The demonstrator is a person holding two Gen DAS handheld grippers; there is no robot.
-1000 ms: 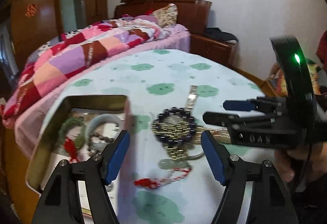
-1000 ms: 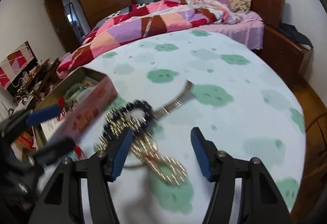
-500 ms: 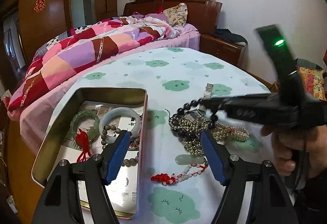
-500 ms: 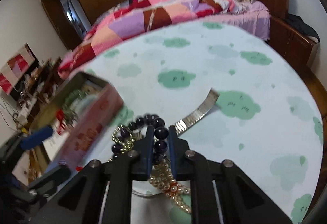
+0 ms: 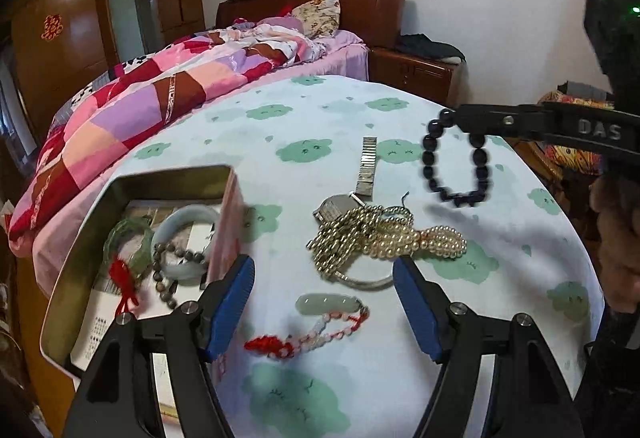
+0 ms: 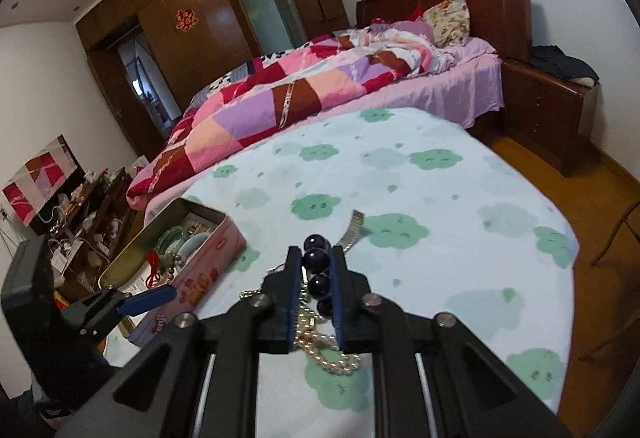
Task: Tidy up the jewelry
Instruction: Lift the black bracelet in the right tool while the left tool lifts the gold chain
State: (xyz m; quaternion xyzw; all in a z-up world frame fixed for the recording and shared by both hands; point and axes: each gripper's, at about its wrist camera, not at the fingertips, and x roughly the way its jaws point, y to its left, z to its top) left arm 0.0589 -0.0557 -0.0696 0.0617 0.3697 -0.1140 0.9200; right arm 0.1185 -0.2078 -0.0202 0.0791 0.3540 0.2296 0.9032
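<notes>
Jaws of the right gripper (image 6: 315,278) are clamped on the dark bead bracelet (image 5: 454,162), which hangs as a free loop above the desk (image 5: 500,238) — lifted clear, I judge, so it can travel to the tin box (image 5: 80,258) without dragging the rest. The left gripper (image 5: 322,302) hovers low with its jaws wide and nothing between them, near the box's right wall, perhaps ready to steady it. Inside the box already lie a green bangle (image 5: 128,242), a pale bangle (image 5: 186,238) and a brown bead string (image 5: 168,270). Between bracelet and box sits the tangle of pearl and gold bead strands (image 5: 380,238) with a metal watch band (image 5: 368,166); nearer lies a jade pendant on a red cord (image 5: 326,304) — the loop must pass over these and the box's raised wall.
</notes>
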